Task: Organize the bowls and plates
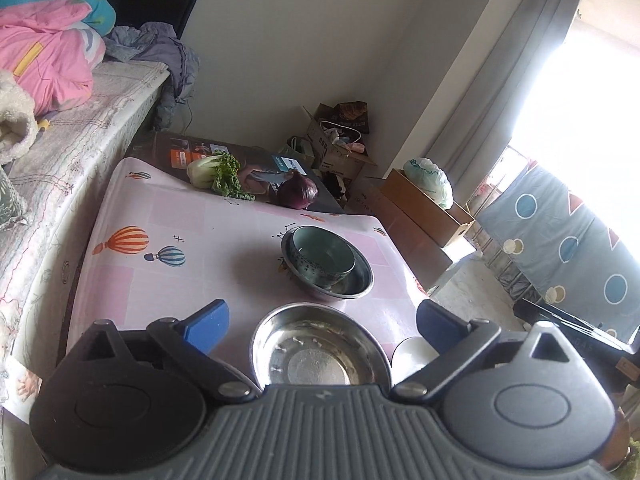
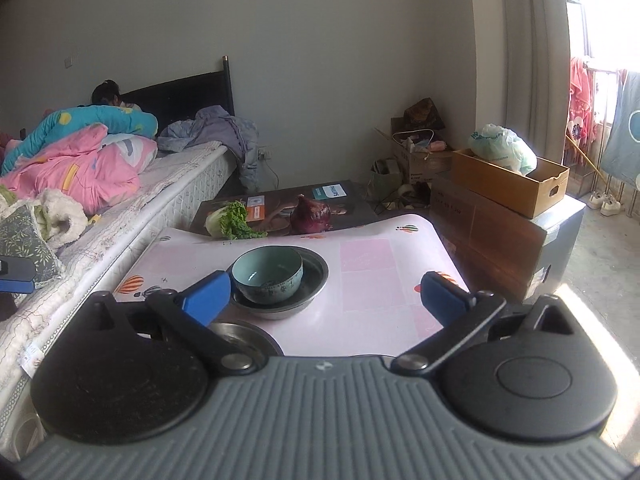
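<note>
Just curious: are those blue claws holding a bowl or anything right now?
No. Both the left gripper and right gripper are open and empty.

A counter (image 2: 368,280) stands with a bed (image 2: 120,216) along its left side and stacked cardboard boxes (image 2: 508,184) to its right, a plastic bag (image 2: 502,148) resting in the top box. Near the counter's middle a ceramic bowl (image 2: 267,276) sits inside a wider metal bowl (image 2: 316,276), and nearer the camera a second metal bowl (image 1: 320,348) stands alone, apart from the nested pair. Behind the counter's far edge a flat carton (image 2: 280,204) carries a leafy cabbage (image 2: 230,222) on its left and an onion (image 2: 311,209) to the right of it.
</note>
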{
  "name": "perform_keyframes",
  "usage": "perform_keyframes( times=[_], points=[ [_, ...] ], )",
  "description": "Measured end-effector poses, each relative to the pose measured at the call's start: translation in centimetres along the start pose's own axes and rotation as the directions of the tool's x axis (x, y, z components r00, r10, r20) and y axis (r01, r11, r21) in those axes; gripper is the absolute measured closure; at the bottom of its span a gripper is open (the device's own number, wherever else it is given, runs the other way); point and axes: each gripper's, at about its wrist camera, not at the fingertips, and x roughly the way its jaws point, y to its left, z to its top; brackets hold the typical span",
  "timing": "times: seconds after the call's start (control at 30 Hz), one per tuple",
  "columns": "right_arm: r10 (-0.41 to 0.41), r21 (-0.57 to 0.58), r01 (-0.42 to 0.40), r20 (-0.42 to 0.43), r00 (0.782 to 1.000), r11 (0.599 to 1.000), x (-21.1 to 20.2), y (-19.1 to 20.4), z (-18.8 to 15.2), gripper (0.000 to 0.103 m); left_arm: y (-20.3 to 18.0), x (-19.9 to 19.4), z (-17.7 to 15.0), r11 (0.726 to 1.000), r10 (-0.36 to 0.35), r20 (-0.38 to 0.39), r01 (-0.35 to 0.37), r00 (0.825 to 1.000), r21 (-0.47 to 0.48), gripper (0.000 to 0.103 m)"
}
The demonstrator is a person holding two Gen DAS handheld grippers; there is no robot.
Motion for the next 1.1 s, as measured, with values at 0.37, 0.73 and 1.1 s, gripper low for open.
perform_keyframes(
  times=[0.37, 0.73, 1.1],
  points=[
    [-0.063, -0.148, 0.055, -0.046, 0.997, 0.987, -3.3, 7.6, -4.3, 0.001, 4.1, -6.6, -7.0, 0.976, 0.218, 0.081, -0.219, 0.972, 0.0, 0.0],
    [0.247, 0.006, -0.249, -0.167, 0.955, 0.968, -1.6, 12.6, -10.4, 0.001, 7.6, -6.7, -10.6, 0.954, 0.298, 0.018, -0.298, 0.954, -0.019, 0.0],
    [0.354, 0.129, -0.331, -0.249, 0.902, 0.935, 2.2, 15.3, -14.0, 0.001, 10.4, -3.0, -12.3, 0.958, 0.284, -0.037, -0.285, 0.958, -0.028, 0.0]
  ],
)
